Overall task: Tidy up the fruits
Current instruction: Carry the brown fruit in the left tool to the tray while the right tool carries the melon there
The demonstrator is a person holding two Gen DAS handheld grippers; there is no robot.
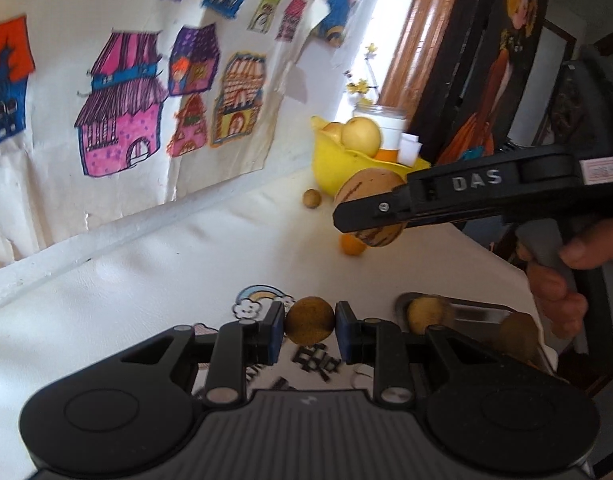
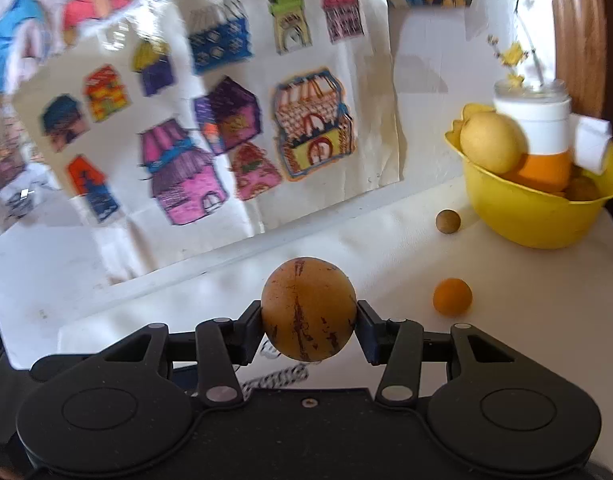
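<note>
Our left gripper (image 1: 309, 326) is clamped on a small brown ball-shaped fruit (image 1: 309, 322), held above the white table (image 1: 146, 280). Just right of it sits a metal tray (image 1: 478, 312) with two more small brown fruits, one (image 1: 428, 314) at its left end and one (image 1: 518, 334) further right. Our right gripper (image 2: 309, 320) grips a larger tan fruit with dark red streaks (image 2: 309, 308), lifted off the table. Beyond it, a small orange fruit (image 2: 452, 296) and a brown ball (image 2: 447, 221) lie loose on the table. At the far right, the yellow bowl (image 2: 526, 216) holds a pale yellow fruit (image 2: 491, 142) and an orange one (image 2: 546, 170); what else lies in it we cannot tell.
</note>
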